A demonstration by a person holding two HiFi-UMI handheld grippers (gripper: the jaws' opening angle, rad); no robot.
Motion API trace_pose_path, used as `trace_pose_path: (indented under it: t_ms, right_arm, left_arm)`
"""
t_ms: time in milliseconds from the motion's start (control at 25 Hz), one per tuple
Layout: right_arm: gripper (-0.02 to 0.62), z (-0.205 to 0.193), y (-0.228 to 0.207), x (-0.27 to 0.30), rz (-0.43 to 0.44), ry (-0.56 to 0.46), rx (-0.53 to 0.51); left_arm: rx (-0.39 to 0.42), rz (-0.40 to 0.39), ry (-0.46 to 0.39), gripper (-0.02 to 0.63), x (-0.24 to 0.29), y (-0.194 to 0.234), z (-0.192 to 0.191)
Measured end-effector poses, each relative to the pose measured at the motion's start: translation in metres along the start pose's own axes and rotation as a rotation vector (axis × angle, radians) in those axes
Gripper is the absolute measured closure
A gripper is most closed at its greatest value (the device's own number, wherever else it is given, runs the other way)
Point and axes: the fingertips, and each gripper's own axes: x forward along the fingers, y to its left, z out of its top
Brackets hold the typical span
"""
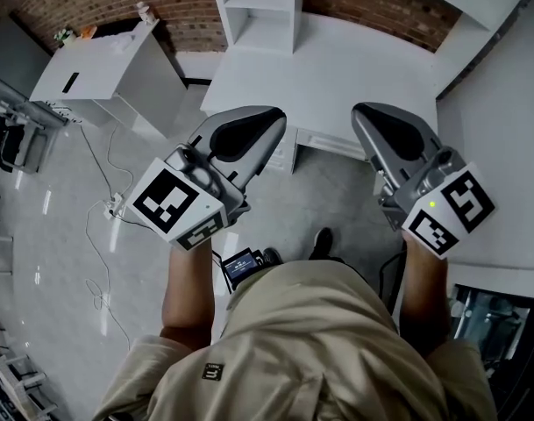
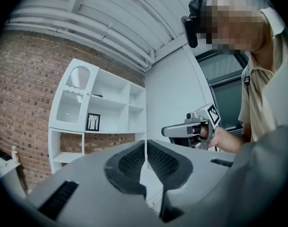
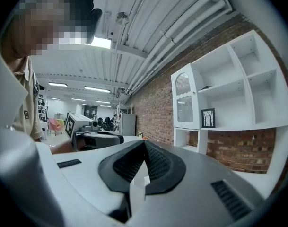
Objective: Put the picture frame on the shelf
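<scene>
The picture frame is small and black, with a drawing of bare trees. It stands upright on a middle shelf of the white shelf unit, next to the glass-door compartment. It also shows in the right gripper view, picture frame. Both grippers are held away from the shelf unit, in front of the person's body. My left gripper is shut with nothing between its pads, and so is my right gripper. Neither touches the frame.
A white desk surface runs below the shelf unit against the brick wall. A white cabinet stands at the left, with cables on the glossy floor. A white counter lies at the right.
</scene>
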Motion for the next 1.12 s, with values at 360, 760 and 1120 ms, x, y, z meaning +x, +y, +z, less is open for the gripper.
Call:
trace_pose_path:
  t_ms: [360, 760, 1120]
  right_arm:
    - [0.589, 0.006, 0.008, -0.006, -0.02, 0.011, -0.017]
    - [0.589, 0.002, 0.003, -0.003, -0.021, 0.033, -0.022]
    - [0.589, -0.004, -0.001, -0.004, -0.028, 0.042, -0.024]
  left_arm:
    - [0.007, -0.021, -0.008, 0.583, -0.005, -0.007, 0.009]
    - [0.001, -0.021, -0.003, 0.583, 0.0, -0.003, 0.009]
    - [0.001, -0.025, 0.001, 0.583, 0.005, -0.004, 0.005]
